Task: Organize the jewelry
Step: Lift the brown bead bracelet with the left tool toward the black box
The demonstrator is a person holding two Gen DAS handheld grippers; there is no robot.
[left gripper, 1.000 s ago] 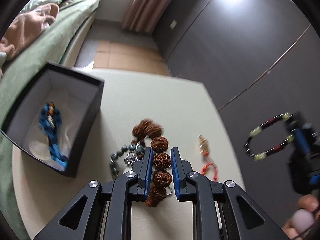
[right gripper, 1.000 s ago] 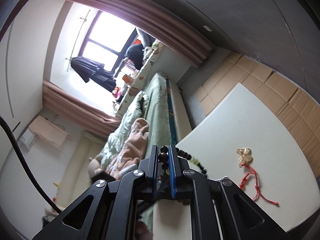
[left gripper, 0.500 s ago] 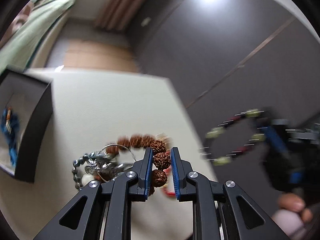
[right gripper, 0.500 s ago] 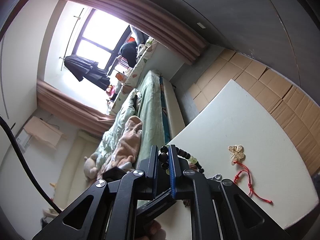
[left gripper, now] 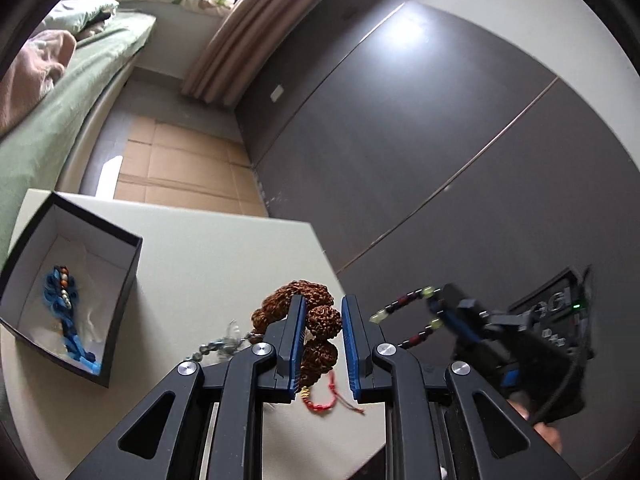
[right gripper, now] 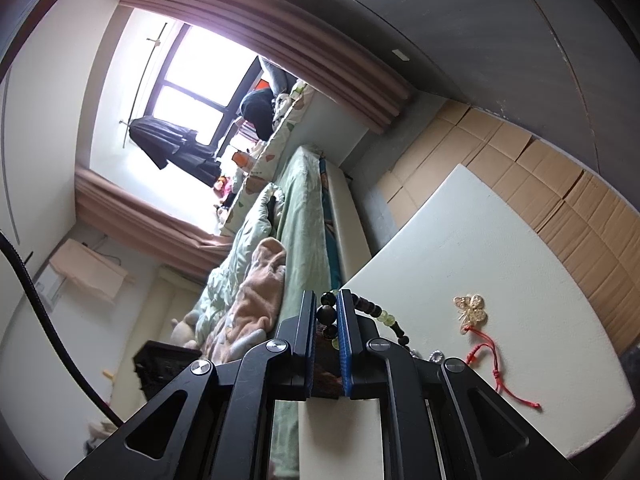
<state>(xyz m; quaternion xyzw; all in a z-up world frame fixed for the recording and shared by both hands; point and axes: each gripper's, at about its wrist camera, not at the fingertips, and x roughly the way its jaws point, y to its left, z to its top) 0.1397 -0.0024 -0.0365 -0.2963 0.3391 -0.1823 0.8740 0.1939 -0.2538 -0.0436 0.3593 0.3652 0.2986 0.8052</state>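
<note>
Gripping a brown seed bracelet (left gripper: pixel 318 320), the left gripper (left gripper: pixel 322 320) is seen above the pale table (left gripper: pixel 224 256), its blue pads pressed on one knobbly bead while the other beads hang in front of and below the jaws. A grey bead strand (left gripper: pixel 218 346) is seen just left of those jaws, and whether it is caught on the bracelet or lies on the table cannot be told. A red cord (left gripper: pixel 326 400) is visible on the table under the gripper. At the left, an open black box (left gripper: pixel 120 304) is set on the table, and a blue bracelet (left gripper: pixel 66 316) is laid inside it.

The right gripper (right gripper: pixel 326 316) is closed on a dark bead bracelet (right gripper: pixel 326 314), which is held off the table with pale green beads showing among the dark ones; its loop is seen hanging free in the left view. A gold butterfly charm (right gripper: pixel 472 310) on the red cord is lying on the table right of this gripper. A bed (right gripper: pixel 296 216) is seen beyond the table.
</note>
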